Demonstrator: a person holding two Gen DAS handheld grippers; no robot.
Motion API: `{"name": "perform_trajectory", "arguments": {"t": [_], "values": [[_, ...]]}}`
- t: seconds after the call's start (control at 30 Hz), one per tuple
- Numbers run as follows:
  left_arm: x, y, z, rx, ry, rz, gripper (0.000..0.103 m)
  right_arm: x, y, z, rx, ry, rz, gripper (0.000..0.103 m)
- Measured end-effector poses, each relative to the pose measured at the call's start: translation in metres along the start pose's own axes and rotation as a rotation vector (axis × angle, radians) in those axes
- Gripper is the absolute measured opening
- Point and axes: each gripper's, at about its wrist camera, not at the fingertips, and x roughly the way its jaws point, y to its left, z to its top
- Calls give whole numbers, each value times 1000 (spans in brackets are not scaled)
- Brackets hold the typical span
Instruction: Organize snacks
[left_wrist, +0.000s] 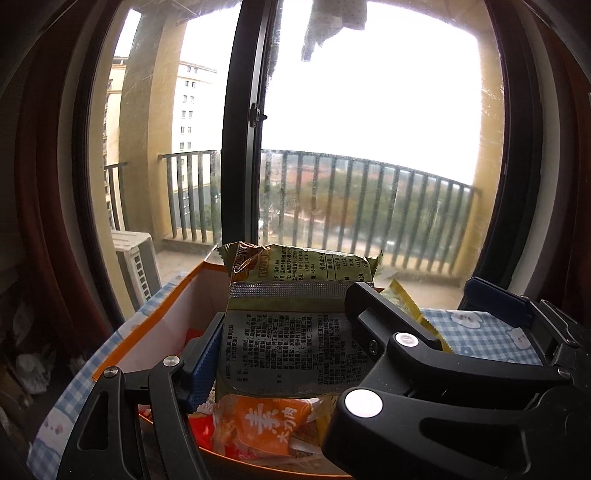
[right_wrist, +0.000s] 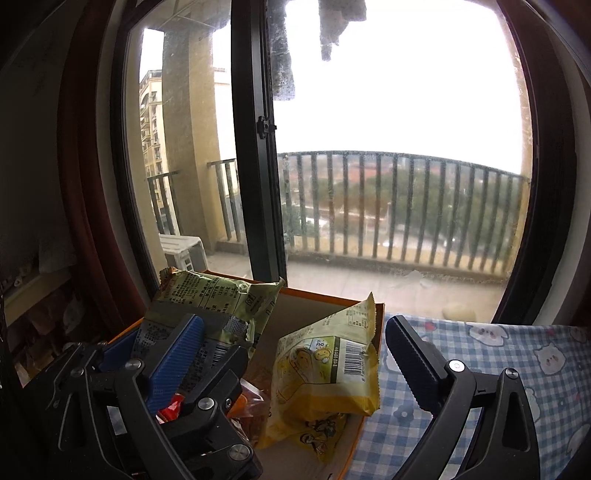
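— Green foil is what is gripped, is it not?

— Yes. A green packet (left_wrist: 288, 325) is held upright between the two fingers of the left gripper (left_wrist: 284, 343), which is closed on its lower half. A blue pad (left_wrist: 202, 363) is pressed to one side of it and a black finger (left_wrist: 373, 325) to the other. The same packet (right_wrist: 207, 306) is seen from the right wrist view, with the left gripper (right_wrist: 199, 354) clamped around it.

— Where is the packet held?

— Above an orange box (left_wrist: 155, 314), over the snacks lying inside. An orange packet (left_wrist: 266, 424) is seen just below it, at the box's near end.

— And the right gripper?

— The right gripper (right_wrist: 295, 365) is spread wide and nothing is held in it. A yellow packet (right_wrist: 328, 369) is seen between its fingers, propped upright in the box (right_wrist: 317, 295), but no finger is touching it. The right finger (right_wrist: 413, 362) is seen over a blue checked cloth (right_wrist: 517, 362) beside the box.

— What lies beyond?

— A window (right_wrist: 369, 110) and a balcony railing (right_wrist: 406, 199).
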Motion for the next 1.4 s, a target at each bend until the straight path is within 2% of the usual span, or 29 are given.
{"name": "perform_trajectory", "arguments": {"t": [0.23, 0.5, 0.7, 0.83, 1.1, 1.4], "values": [[36, 17, -3, -28, 77, 47, 75, 38, 8, -3, 16, 72, -9, 100], [67, 29, -8, -77, 168, 36, 75, 73, 11, -10, 10, 182, -29, 100], [63, 26, -6, -54, 172, 36, 82, 73, 13, -12, -2, 202, -19, 100], [60, 22, -7, -28, 170, 37, 97, 75, 13, -12, -14, 219, -27, 100], [47, 24, -13, -32, 171, 40, 97, 62, 14, -12, -24, 220, -24, 100], [15, 16, -24, -31, 158, 29, 97, 33, 15, -23, -34, 214, 3, 100]]}}
